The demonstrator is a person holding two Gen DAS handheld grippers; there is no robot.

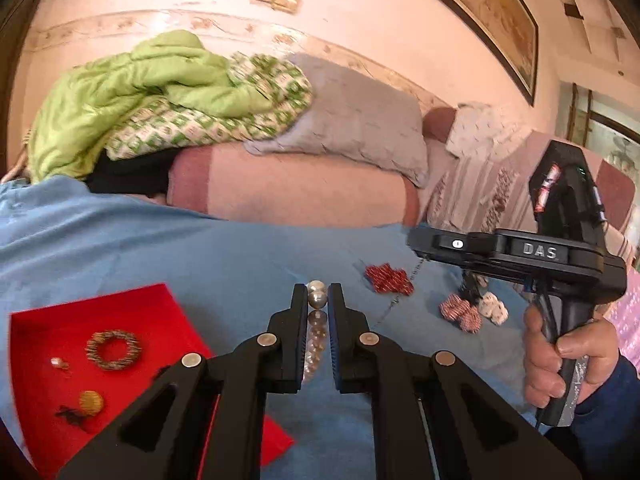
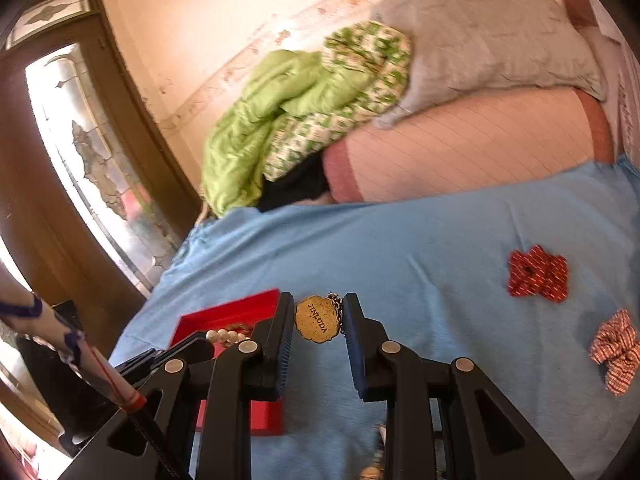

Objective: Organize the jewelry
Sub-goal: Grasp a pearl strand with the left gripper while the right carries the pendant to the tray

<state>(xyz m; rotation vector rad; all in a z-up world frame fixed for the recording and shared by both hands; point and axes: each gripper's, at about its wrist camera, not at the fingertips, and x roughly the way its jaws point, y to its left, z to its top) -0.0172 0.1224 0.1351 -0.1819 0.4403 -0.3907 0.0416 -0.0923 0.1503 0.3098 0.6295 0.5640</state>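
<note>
The left gripper (image 1: 318,300) is clenched on a string of pearls (image 1: 317,298), whose beads hang down between its jaws above the blue sheet (image 1: 200,252) on the bed. The right gripper (image 2: 319,320) grasps a gold tag (image 2: 316,319) on a fine chain (image 2: 338,308). Both pieces should go over the red tray (image 1: 132,304) at the sheet's left edge and be lowered until the slack settles before the jaws let go, so that nothing snags on the bracelet (image 1: 113,350) already there. Only the left view shows the tray's contents and the chain trailing down; only the right view shows the tag's lettering, though how the chain is caught is hard to tell.
</note>
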